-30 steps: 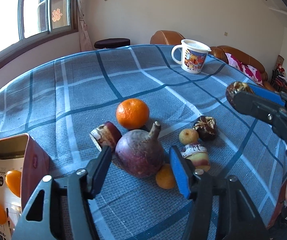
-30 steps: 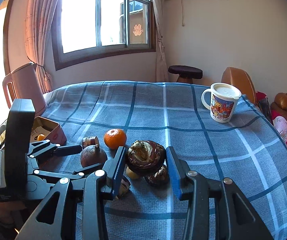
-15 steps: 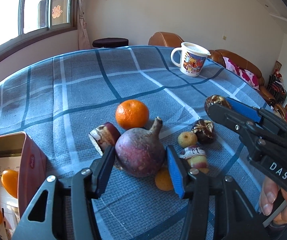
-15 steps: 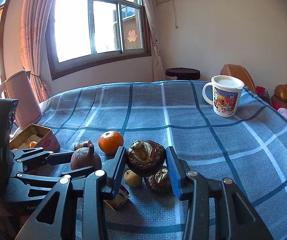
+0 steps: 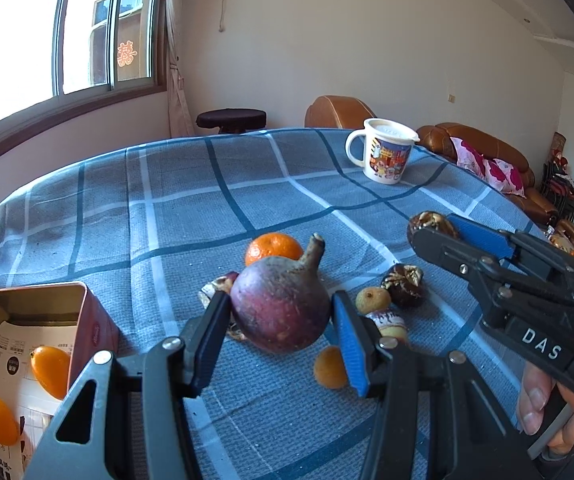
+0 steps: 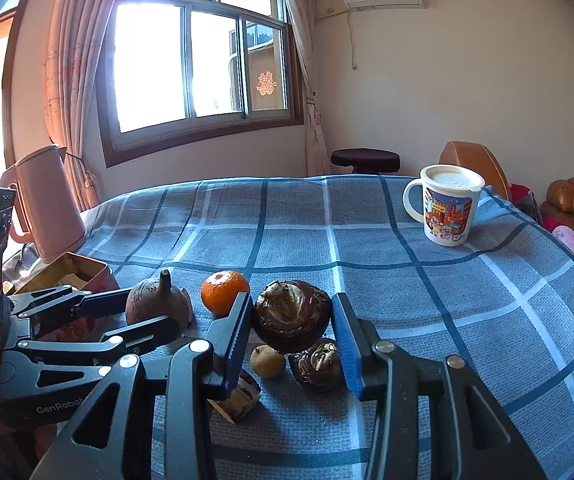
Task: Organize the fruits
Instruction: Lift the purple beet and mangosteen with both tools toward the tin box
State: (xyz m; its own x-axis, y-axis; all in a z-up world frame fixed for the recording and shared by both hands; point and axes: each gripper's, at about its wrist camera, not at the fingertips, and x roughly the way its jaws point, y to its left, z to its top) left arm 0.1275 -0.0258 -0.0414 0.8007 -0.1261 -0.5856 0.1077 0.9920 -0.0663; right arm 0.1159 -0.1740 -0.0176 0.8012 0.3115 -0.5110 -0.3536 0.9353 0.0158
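While both tools grip fruit, orange (image 5: 273, 247) sits behind; mug (image 6: 447, 210) far.

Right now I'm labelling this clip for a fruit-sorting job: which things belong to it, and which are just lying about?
Part of the job:
- purple root-like fruit in the left gripper
- dark brown fruit in the right gripper
- orange
- small yellow fruit
- tin box holding kumquats

Lying about:
- cartoon mug
- pink kettle
- stool
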